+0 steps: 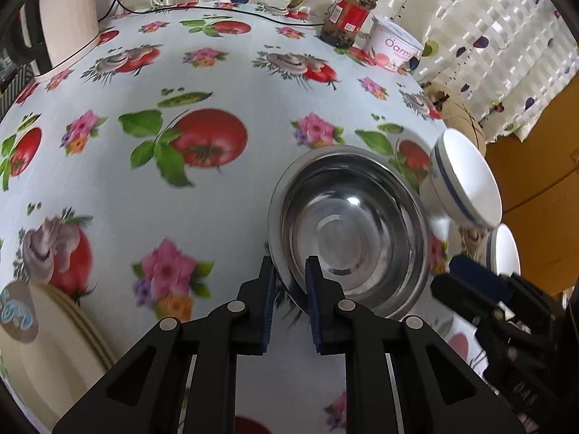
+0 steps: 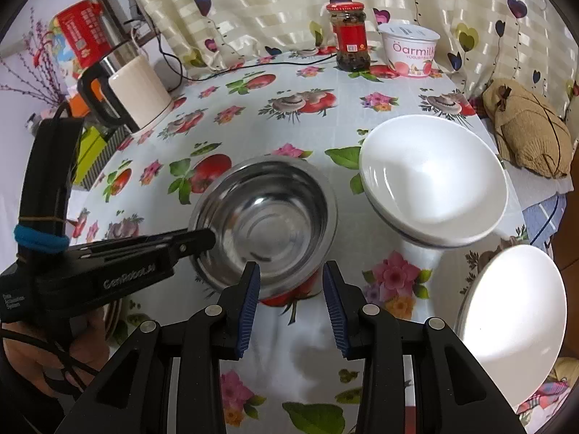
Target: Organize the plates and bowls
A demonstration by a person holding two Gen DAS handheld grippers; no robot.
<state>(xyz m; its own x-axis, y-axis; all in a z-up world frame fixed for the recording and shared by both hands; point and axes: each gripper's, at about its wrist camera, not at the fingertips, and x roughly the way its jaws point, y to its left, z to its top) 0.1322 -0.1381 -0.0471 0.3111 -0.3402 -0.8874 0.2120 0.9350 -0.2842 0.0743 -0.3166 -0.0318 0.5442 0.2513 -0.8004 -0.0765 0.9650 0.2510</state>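
Note:
A steel bowl (image 1: 349, 231) (image 2: 266, 222) sits on the fruit-print tablecloth (image 1: 144, 181). My left gripper (image 1: 289, 278) is shut on its near rim, one finger inside and one outside; in the right wrist view it (image 2: 202, 240) reaches the bowl's left rim. My right gripper (image 2: 291, 289) is open and empty, just in front of the bowl; it also shows in the left wrist view (image 1: 470, 271). A white bowl with a blue stripe (image 1: 463, 181) (image 2: 434, 181) stands to the right. Another white bowl (image 2: 514, 311) (image 1: 504, 251) is nearer, at the right edge. Cream plates (image 1: 47, 354) lie stacked at the left.
At the back stand a red-lidded jar (image 2: 349, 36) (image 1: 349, 14), a yogurt tub (image 2: 410, 49) (image 1: 394, 45) and a cream kettle (image 2: 135, 88) (image 1: 68, 18) with a black cable. A brown cloth bag (image 2: 528, 133) lies off the table's right edge.

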